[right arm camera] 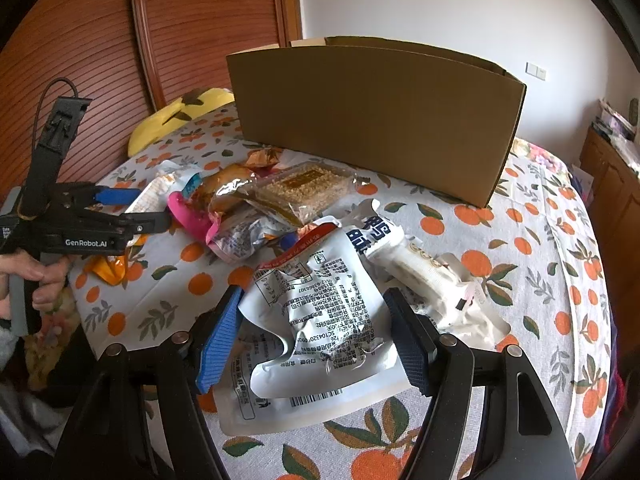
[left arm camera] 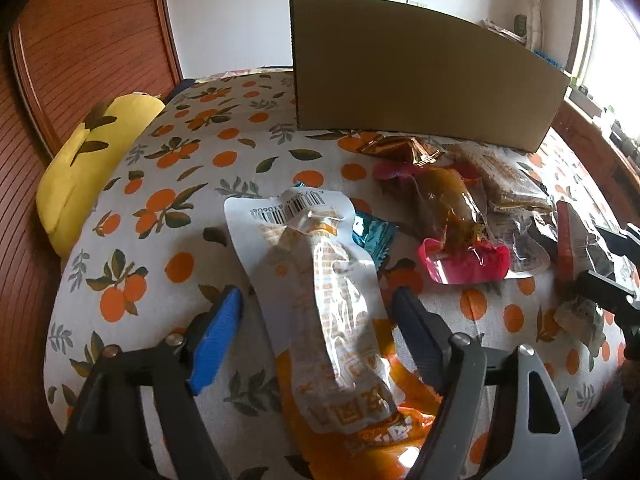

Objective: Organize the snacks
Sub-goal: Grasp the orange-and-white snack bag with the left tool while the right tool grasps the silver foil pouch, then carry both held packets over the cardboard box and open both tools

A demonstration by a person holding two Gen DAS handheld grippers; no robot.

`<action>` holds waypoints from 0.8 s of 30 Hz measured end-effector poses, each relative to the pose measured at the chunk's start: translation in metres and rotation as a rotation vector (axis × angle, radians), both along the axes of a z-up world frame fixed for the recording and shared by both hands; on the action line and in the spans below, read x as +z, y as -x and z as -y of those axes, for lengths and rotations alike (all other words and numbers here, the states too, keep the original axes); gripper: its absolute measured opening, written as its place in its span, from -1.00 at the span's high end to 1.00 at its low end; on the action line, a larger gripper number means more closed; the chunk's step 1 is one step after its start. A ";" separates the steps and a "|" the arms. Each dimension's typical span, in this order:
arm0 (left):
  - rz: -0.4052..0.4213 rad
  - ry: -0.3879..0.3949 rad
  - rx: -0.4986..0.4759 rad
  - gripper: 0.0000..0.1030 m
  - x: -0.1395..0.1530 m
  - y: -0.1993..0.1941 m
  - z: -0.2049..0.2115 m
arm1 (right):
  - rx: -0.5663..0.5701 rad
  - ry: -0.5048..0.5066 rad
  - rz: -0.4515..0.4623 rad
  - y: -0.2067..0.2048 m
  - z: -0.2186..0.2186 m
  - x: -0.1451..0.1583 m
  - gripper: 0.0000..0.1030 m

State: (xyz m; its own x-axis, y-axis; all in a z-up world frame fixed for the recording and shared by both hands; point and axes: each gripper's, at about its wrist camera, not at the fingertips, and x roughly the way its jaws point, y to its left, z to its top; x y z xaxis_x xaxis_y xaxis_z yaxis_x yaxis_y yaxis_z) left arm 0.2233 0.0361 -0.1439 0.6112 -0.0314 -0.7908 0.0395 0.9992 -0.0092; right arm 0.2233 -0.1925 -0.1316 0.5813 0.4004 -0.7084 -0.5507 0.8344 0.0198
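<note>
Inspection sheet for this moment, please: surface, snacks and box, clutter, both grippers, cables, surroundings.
Surface: tablecloth with orange-fruit print.
Job's things: cardboard box upright at the back; loose snack packets in front, among them a sesame bar packet and a pink pouch.
Clutter: yellow cushion at the table edge.
Grippers: left gripper open astride an orange-and-white packet; right gripper open astride a white printed pouch.
Cables: thin cord loop on the left gripper.
Surroundings: wooden slatted door, white wall.
</note>
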 end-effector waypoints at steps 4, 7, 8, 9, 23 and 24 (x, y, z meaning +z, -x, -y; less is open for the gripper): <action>0.004 0.005 -0.001 -0.38 0.001 -0.005 -0.002 | 0.001 0.004 0.001 0.000 0.000 0.000 -0.41; 0.007 0.013 0.012 -0.17 0.003 -0.010 -0.006 | 0.001 0.005 0.000 0.000 -0.001 0.000 -0.41; 0.014 0.011 0.012 -0.01 0.003 -0.009 -0.007 | 0.002 0.006 0.000 0.000 -0.002 0.000 -0.41; 0.016 0.007 0.013 0.08 0.003 -0.008 -0.009 | 0.002 0.007 -0.001 0.000 -0.001 -0.001 -0.41; 0.128 0.099 0.003 0.23 0.027 0.031 -0.026 | -0.007 -0.012 0.004 0.004 -0.004 0.005 -0.41; 0.143 0.105 0.002 0.23 0.033 0.033 -0.027 | -0.009 -0.015 0.006 0.004 -0.003 0.006 -0.41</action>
